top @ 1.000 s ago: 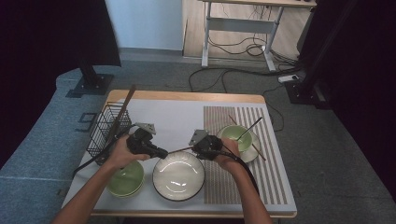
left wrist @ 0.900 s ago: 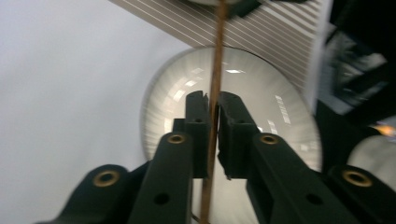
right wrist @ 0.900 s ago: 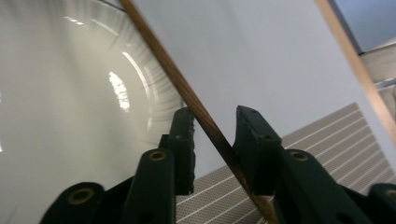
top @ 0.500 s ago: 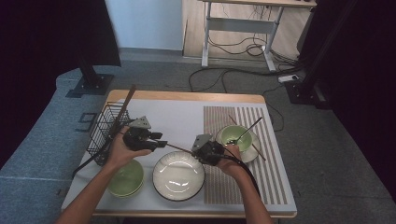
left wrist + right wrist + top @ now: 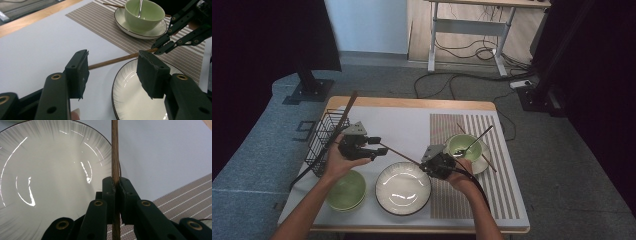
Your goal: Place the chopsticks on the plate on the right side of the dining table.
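Chopstick now pinched in right gripper, left gripper freshly opened, off it.

A lab or studio space: grey carpet floor, a height-adjustable desk frame with loose cables at top centre, dark curtains at both sides.

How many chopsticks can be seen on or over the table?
2. One chopstick is clamped in the right gripper, above the white plate's edge. A second chopstick lies on the striped mat, partly under the green bowl's saucer. The wire basket may hide more.
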Demonstrator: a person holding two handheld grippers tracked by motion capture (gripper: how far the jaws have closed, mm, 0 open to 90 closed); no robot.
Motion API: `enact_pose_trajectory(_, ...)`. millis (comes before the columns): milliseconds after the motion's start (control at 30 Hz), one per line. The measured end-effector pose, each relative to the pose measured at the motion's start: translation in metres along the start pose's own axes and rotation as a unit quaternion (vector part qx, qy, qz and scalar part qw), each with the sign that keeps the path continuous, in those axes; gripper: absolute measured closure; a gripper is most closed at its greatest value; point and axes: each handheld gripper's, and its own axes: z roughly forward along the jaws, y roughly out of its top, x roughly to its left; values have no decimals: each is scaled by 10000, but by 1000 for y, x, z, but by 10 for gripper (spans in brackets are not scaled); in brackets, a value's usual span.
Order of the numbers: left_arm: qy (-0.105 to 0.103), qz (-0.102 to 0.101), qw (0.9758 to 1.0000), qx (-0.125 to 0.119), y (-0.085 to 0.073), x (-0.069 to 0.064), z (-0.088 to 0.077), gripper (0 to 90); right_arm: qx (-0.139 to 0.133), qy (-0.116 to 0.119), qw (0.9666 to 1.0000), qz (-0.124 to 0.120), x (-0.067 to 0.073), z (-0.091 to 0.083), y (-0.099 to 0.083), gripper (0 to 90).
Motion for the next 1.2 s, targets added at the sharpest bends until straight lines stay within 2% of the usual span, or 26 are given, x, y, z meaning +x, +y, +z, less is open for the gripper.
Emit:
enact_pose_trajectory(267, -2, 17, 9999, -161, 1, 0, -11, 425, -169, -5, 9995, 285, -3, -4, -9, 843)
enact_pose_trajectory(700, 57, 53, 9999, -65, -5, -8, -23, 420, -375, 8, 9971, 659, -8, -8, -21, 843)
enact_pose_trajectory(867, 170, 97, 9998, -41, -8, -13, -29, 419, -426, 40, 9964, 734, -11, -8, -23, 843)
enact_pose_trajectory(1033, 236, -46, 9997, -49, -15, -13, -36, 425, -463, 58, 9963, 729, -13, -8, -23, 843)
enact_pose_trajectory(1200, 153, -116, 9997, -135, -21, -13, -42, 425, -486, 43, 9961, 728, -11, -11, -23, 842)
